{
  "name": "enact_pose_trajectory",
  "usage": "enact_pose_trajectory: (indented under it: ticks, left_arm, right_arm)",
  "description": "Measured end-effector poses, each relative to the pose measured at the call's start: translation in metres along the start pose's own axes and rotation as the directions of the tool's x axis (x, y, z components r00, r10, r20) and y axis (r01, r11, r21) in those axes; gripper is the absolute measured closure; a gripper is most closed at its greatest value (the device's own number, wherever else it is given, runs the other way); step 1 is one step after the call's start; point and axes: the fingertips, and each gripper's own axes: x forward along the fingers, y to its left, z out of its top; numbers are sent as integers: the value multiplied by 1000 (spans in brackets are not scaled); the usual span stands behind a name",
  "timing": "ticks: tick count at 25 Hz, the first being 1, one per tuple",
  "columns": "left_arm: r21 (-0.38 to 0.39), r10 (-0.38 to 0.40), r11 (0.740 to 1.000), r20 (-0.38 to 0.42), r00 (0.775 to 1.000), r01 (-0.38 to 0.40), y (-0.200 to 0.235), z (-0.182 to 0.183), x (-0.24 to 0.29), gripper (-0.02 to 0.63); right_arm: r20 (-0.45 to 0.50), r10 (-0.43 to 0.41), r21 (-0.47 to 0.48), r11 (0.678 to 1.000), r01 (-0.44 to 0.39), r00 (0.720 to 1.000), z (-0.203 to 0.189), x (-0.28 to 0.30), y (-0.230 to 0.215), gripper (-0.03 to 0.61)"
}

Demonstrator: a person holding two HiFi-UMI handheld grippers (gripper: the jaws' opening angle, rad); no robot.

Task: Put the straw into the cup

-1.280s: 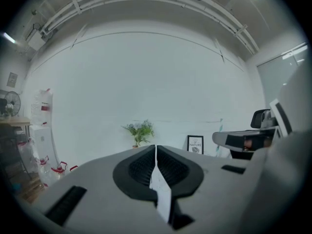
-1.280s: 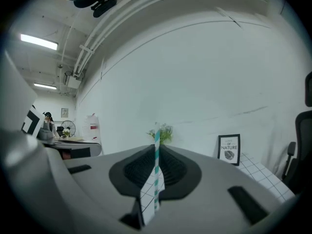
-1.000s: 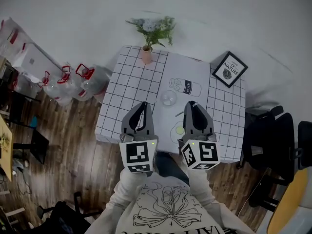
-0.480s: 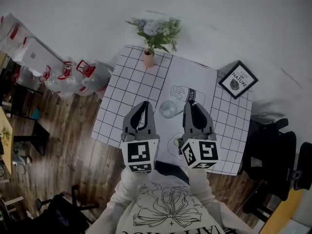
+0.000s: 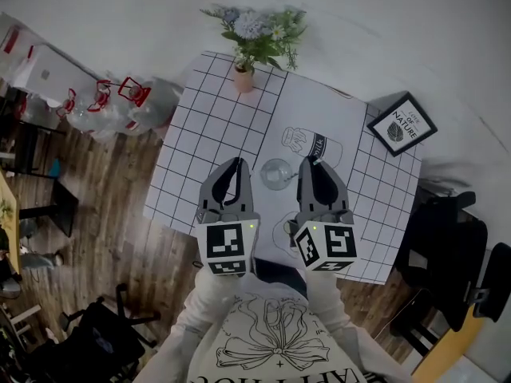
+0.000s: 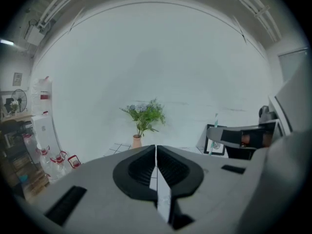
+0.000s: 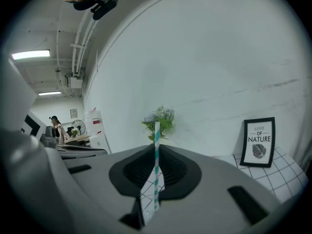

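A clear glass cup stands upright on the grid-patterned table. In the head view it lies between my two grippers' tips. My right gripper is just right of the cup, shut on a green-and-white striped straw. The straw stands upright between the jaws and pokes above them. The head view does not show the straw clearly. My left gripper is just left of the cup, its jaws closed with nothing between them. The left gripper view also shows the straw in the right gripper.
A pink vase of flowers stands at the table's far edge. A framed "Love of Nature" picture is at the far right corner. Water jugs sit on the floor to the left, and a black chair to the right.
The head view has shifted, so the table sits further right in the frame. Both grippers stay side by side, with the cup now level with their tips. Neither grip has changed.
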Motion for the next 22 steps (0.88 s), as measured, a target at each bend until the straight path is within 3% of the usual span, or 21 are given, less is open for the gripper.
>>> enact_pose_trajectory:
  ticks: [22]
  left_arm:
    - [-37,-72,997,-166,983,67,9,-69,47,601]
  right_arm:
    - [-169,-22,38,999,28,985,-79,49,-8,555]
